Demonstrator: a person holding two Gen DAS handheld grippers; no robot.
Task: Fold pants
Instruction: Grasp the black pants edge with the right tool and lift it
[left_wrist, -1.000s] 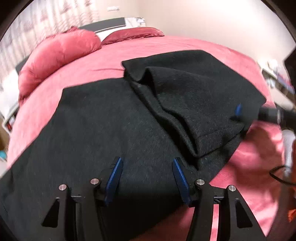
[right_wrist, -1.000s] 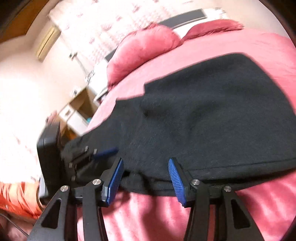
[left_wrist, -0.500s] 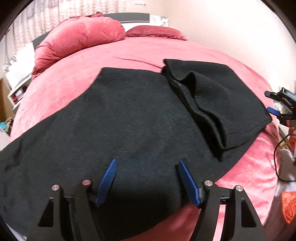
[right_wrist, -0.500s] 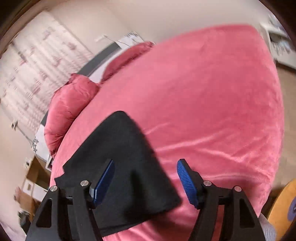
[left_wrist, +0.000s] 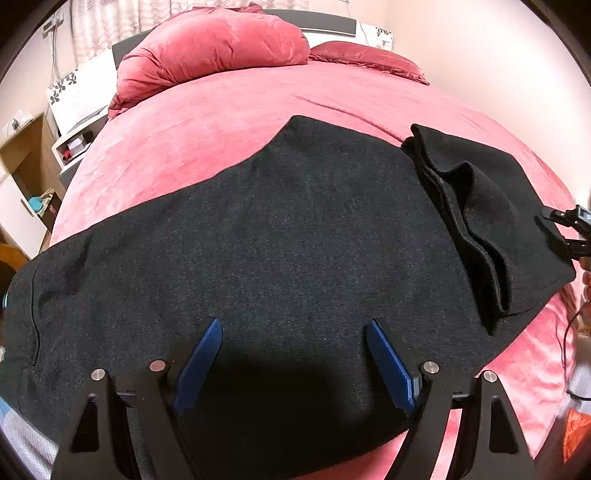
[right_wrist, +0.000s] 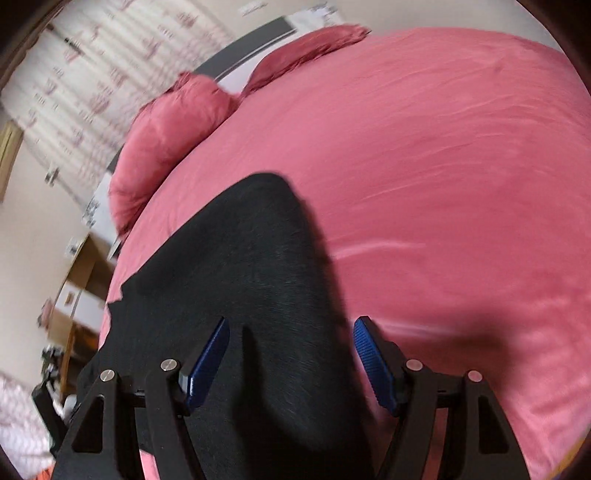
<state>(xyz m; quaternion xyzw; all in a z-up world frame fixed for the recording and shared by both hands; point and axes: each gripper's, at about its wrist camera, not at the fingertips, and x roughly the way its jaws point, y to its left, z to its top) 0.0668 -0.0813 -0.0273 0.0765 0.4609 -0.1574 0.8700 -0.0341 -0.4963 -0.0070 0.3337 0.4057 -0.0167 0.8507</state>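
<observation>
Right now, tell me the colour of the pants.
Black, against the pink bedspread; the pants show best in the left wrist view.

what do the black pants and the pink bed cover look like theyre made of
The black pants look like a thick, matte knit, perhaps fleece or wool blend: heathered charcoal flecks, no sheen, soft rounded folds at the doubled-over end. The pink bed cover looks like plush velvet or microfleece: a short nap with pale brushed streaks and a soft sheen. Neither fibre can be confirmed by sight.

Black tool (left_wrist: 293, 363) frames, ribbed blue pads (left_wrist: 199, 363), silver screws.
</observation>
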